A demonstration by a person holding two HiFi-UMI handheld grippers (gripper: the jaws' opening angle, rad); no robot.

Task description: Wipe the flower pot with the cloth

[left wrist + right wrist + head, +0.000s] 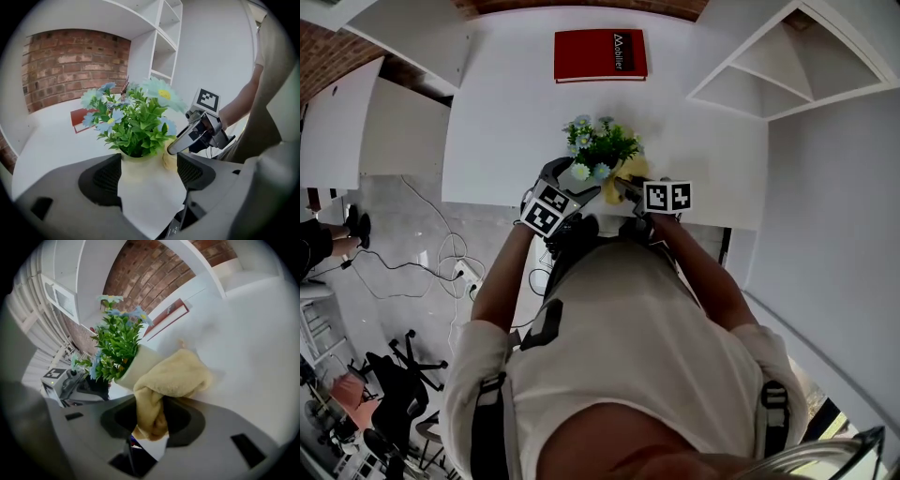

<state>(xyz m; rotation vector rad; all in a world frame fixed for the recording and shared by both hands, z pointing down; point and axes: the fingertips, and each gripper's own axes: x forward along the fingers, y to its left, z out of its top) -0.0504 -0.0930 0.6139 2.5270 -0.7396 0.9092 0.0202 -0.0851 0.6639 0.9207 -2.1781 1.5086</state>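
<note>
A cream flower pot (146, 180) with green leaves and pale blue flowers (602, 145) stands near the front edge of the white table (506, 112). My left gripper (147, 172) is shut on the pot, one pad against each side. In the head view this gripper (577, 184) comes in from the pot's left. My right gripper (152, 417) is shut on a bunched yellow cloth (174, 375). The cloth lies pressed against the side of the tilted-looking pot (140, 363). From the left gripper view, the right gripper (177, 148) reaches the pot's right side, with the cloth (169, 160) behind it.
A red book (600, 54) lies at the back of the table. White corner shelves (769, 66) stand at the right, with a brick wall (70, 65) behind. Past the table's front edge, at the left, the floor holds cables (441, 258) and a black chair (398, 375).
</note>
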